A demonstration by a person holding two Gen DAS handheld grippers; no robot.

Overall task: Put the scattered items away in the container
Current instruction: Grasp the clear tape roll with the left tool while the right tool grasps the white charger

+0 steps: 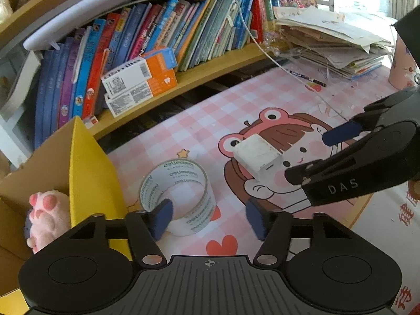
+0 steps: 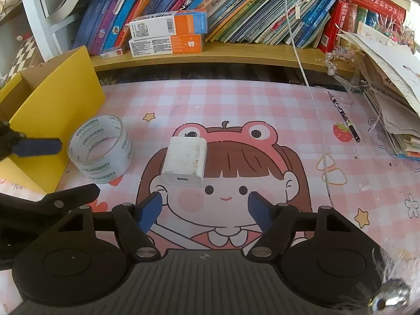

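clear tape roll [image 1: 178,197] between left gripper [image 1: 207,218] pads — not gripped.

A yellow box [image 2: 56,110] and white charger [image 2: 185,161] sit on a pink-and-white checked mat [image 2: 236,99].

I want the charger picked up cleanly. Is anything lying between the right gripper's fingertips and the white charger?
Nothing: in the right wrist view only bare printed mat lies between the right gripper and the white charger.
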